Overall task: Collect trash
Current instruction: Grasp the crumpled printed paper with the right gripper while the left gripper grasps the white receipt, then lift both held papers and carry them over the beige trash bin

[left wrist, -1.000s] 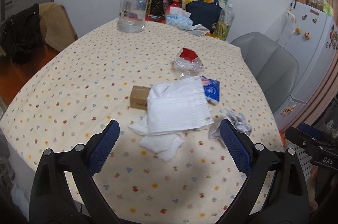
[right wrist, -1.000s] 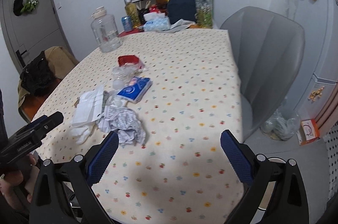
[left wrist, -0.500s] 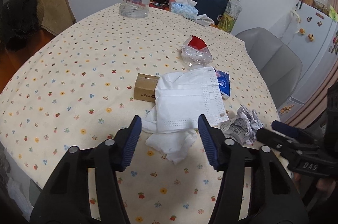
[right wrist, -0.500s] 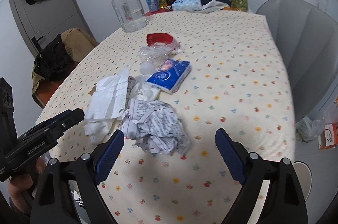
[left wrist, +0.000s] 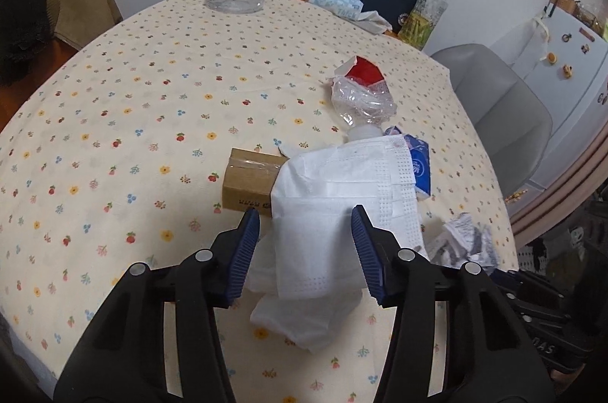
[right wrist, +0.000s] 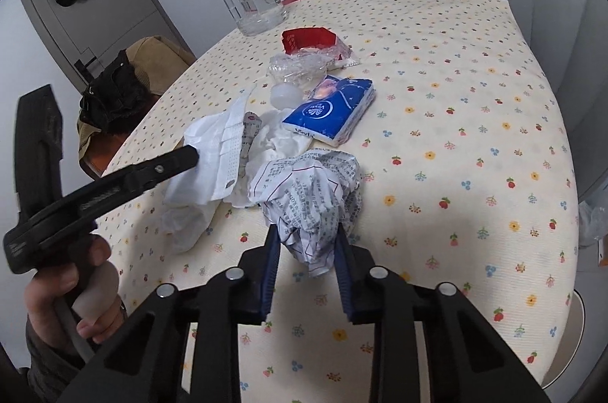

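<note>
Left to right, near edge of flowered table (left wrist: 114, 91).

Left gripper (left wrist: 306, 236): jaws half open, straddling white face mask (left wrist: 342, 182) draped over small cardboard box (left wrist: 247, 182) and crumpled tissue (left wrist: 300, 312). Pads not seen pressing on it; nothing held yet. Mask and tissue likely featherlight, limp, apt to slip out unless pinched through a bunched fold, not a single edge.

Right gripper (right wrist: 307, 243): jaws just closing, clamped on lower part of crumpled printed paper (right wrist: 311, 190). Light, springy wad; grip through the thick middle likely holds.

Beyond: blue tissue pack (right wrist: 330, 110), crushed clear plastic bottle (right wrist: 296, 68), red wrapper (right wrist: 309, 38), all awaiting pickup.
</note>
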Available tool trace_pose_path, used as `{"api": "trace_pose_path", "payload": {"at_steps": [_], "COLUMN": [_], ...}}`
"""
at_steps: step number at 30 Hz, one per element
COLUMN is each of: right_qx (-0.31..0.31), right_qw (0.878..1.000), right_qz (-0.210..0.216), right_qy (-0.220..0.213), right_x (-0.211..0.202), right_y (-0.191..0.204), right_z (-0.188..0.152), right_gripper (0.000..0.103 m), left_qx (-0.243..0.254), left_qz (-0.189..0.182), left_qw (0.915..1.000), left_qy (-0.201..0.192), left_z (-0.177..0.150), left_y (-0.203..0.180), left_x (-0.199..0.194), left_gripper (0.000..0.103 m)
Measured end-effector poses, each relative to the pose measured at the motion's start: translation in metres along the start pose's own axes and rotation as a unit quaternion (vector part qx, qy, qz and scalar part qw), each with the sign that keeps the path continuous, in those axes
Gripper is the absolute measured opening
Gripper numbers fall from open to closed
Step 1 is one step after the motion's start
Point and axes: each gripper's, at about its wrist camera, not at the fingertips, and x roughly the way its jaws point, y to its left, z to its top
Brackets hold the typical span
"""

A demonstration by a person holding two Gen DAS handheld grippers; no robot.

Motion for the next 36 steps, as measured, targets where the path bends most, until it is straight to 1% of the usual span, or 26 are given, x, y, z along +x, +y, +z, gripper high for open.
{"api": "trace_pose_path", "payload": {"at_steps": [2,4,5,6,7,9,13,16,19,22,25,26,28,30,31,32,33,34,36], "right_qx": [0.006,0.01,0.012,0.014,0.014,0.016,0.017,0.018,0.017,0.018,0.021,0.022,0.025,0.027,0.028,0.029,0.029,0.029,0.029], "right_qw": [1.0,1.0,1.0,1.0,1.0,1.0,0.999,0.999,0.998,0.997,0.997,0.997,0.997,0.997,0.998,0.998,0.998,0.998,0.998], "right_qz": [0.002,0.001,0.0,-0.001,-0.003,-0.007,-0.012,-0.015,-0.02,-0.026,-0.029,-0.03,-0.03,-0.03,-0.03,-0.029,-0.029,-0.029,-0.029], "right_qy": [-0.002,-0.005,-0.009,-0.012,-0.015,-0.02,-0.036,-0.048,-0.06,-0.065,-0.064,-0.063,-0.061,-0.058,-0.057,-0.056,-0.056,-0.055,-0.054], "right_x": [-0.004,-0.007,-0.01,-0.014,-0.015,-0.021,-0.037,-0.048,-0.059,-0.065,-0.065,-0.065,-0.063,-0.061,-0.06,-0.059,-0.058,-0.057,-0.056], "right_y": [-0.004,-0.007,-0.009,-0.01,-0.011,-0.013,-0.014,-0.015,-0.017,-0.02,-0.023,-0.024,-0.026,-0.028,-0.028,-0.028,-0.028,-0.028,-0.029], "right_z": [0.0,0.0,0.0,0.0,0.001,0.002,0.003,0.004,0.005,0.006,0.004,0.004,0.002,0.001,0.001,0.001,0.001,0.001,0.002], "right_gripper": [0.023,0.022,0.021,0.021,0.021,0.021,0.021,0.021,0.021,0.021,0.021,0.021,0.021,0.021,0.021,0.021,0.021,0.021,0.021], "left_qx": [-0.007,-0.015,-0.016,-0.011,-0.004,0.007,0.016,0.02,0.022,0.02,0.012,0.008,0.003,0.005,0.006,0.007,0.009,0.011,0.016], "left_qz": [-0.005,-0.012,-0.014,-0.013,-0.011,-0.015,-0.026,-0.035,-0.054,-0.066,-0.059,-0.054,-0.033,-0.019,-0.013,-0.009,-0.006,-0.003,0.007], "left_qw": [0.9999,0.9997,0.9996,0.9998,0.9999,0.9998,0.9987,0.9977,0.9963,0.9965,0.9981,0.9985,0.9994,0.9998,0.9999,0.9999,0.9999,0.9999,0.9998], "left_qy": [0.008,0.013,0.016,0.013,0.005,-0.011,-0.041,-0.055,-0.063,-0.048,-0.016,-0.006,0.007,0.007,0.005,0.002,0.001,0.001,0.005], "left_z": [0.001,0.001,0.002,0.003,0.004,0.007,0.016,0.023,0.029,0.031,0.027,0.025,0.02,0.017,0.017,0.017,0.018,0.019,0.024], "left_y": [0.001,0.001,0.0,-0.002,-0.005,-0.011,-0.02,-0.026,-0.032,-0.033,-0.028,-0.026,-0.021,-0.018,-0.017,-0.016,-0.015,-0.014,-0.011], "left_x": [0.006,0.008,0.007,0.004,0.0,-0.013,-0.039,-0.053,-0.063,-0.058,-0.042,-0.038,-0.029,-0.025,-0.025,-0.024,-0.023,-0.021,-0.015], "left_gripper": [0.05,0.035,0.022,0.013,0.011,0.008,0.007,0.007,0.007,0.008,0.008,0.008,0.013,0.029,0.033,0.04,0.042,0.047,0.059]}}
